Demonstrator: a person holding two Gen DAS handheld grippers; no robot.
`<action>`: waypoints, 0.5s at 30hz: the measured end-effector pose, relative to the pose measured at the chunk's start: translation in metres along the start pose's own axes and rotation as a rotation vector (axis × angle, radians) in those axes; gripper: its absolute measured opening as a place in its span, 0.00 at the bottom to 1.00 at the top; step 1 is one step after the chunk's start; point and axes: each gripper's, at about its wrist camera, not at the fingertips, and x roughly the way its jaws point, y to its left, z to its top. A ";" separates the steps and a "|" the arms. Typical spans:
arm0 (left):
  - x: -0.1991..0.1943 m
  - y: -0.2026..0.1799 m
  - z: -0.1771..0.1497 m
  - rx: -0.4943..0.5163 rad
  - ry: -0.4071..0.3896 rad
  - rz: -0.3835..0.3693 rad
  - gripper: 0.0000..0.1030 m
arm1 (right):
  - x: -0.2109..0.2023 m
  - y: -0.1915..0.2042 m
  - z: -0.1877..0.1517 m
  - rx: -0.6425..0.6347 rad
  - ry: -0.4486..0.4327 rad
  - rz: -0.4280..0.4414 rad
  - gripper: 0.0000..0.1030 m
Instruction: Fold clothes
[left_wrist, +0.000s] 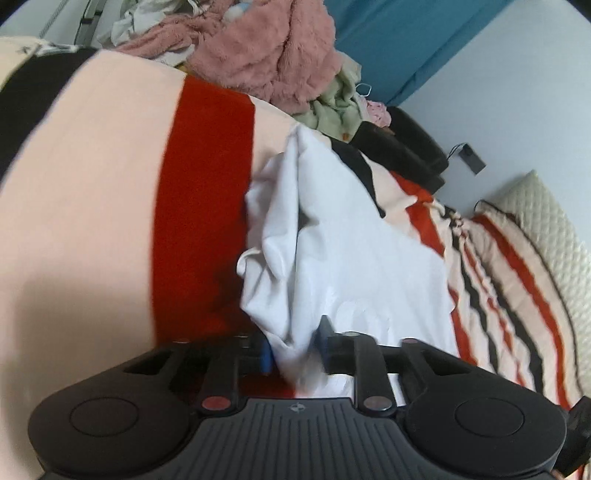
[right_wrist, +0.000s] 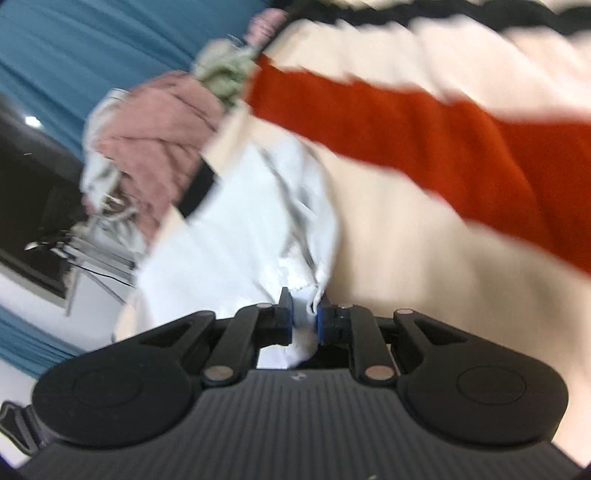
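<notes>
A white garment lies crumpled on a bedspread striped cream, red and black. My left gripper is shut on a bunched edge of the garment, which hangs between its blue pads. My right gripper is shut on another edge of the same white garment, with cloth pinched between its blue pads. The right wrist view is blurred by motion.
A pile of clothes with a pink fleece and a green piece lies at the bed's far side, also in the right wrist view. A blue curtain, a quilted pillow and a dark bag lie beyond.
</notes>
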 end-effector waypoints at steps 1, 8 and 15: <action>-0.005 -0.003 -0.003 0.023 0.004 0.013 0.35 | -0.004 0.001 -0.002 -0.002 0.010 -0.018 0.18; -0.081 -0.051 0.004 0.165 -0.043 0.064 0.59 | -0.073 0.049 -0.014 -0.095 0.051 -0.096 0.18; -0.200 -0.119 0.000 0.269 -0.167 0.025 0.81 | -0.179 0.115 -0.030 -0.273 -0.040 -0.013 0.18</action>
